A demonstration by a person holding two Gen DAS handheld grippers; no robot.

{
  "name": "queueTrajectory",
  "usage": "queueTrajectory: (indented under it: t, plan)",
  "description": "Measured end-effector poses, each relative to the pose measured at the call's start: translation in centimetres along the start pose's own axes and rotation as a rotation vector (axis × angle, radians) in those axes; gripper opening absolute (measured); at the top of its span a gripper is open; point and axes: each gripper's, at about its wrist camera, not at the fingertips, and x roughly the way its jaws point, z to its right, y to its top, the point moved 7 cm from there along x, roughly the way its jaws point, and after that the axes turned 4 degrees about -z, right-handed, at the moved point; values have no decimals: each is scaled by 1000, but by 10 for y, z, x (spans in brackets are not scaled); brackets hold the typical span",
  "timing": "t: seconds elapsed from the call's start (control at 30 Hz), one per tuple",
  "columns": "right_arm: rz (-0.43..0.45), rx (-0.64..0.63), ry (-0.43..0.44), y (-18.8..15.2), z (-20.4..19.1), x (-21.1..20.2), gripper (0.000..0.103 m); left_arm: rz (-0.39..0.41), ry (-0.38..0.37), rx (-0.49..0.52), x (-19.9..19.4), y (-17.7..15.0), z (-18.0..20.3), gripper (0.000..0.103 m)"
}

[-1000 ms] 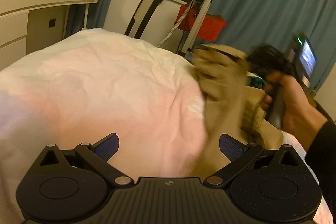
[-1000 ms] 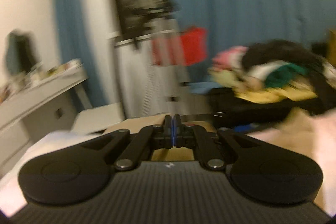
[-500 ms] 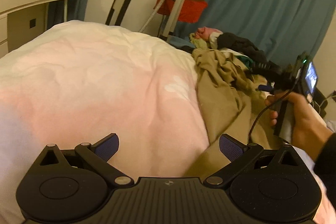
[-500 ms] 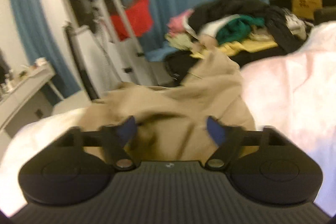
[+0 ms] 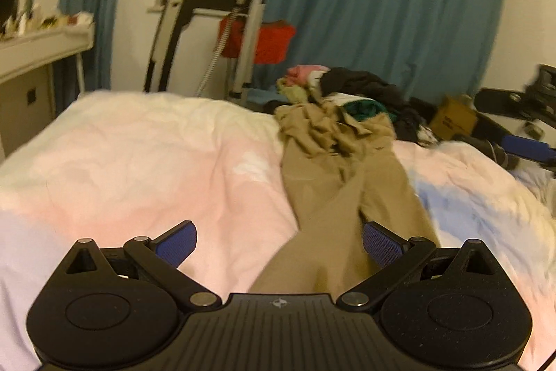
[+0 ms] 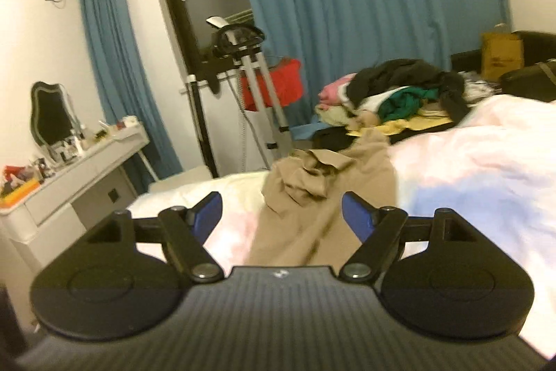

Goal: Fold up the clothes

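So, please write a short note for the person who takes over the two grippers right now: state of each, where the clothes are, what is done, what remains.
Left gripper: open, holding nothing.
Right gripper: open, holding nothing.
Tan trousers lie lengthwise on the pink duvet, legs toward you and crossing near the left fingers, waist end bunched at the far edge.
Clothes pile waits beyond the bed.
Done: trousers laid out.
Left: smooth and fold them, then the pile.

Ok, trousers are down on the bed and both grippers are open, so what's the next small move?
Probably bring the left gripper down onto the near leg end of the tan trousers and close on it. The legs lie crossed and the waist end is bunched at the far edge of the bed, so they need pulling straight first. The right gripper is open too.
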Motion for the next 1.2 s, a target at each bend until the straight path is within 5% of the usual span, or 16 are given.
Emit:
queueTrajectory:
  t: [0.2,0.47,0.73,1.0,1.2]
  plan:
    - [42,13,-47,-37,17,-65,77,31,-37,73,-36,-7,18,103]
    - [-40,142,-27,-72,61,-56,78,-123,-82,64,-23,-27,26,103]
    - [-74,187,17,-81,63,-58,78,-301,-115,-37,-9,-13,-25,99]
    - [-125,234,19,-90,67,-45,78,-466,-188,-215,21,-20,-82,75]
    - [-151,268,3,-96,75,-36,78,-604,-204,-200,48,-44,-89,59]
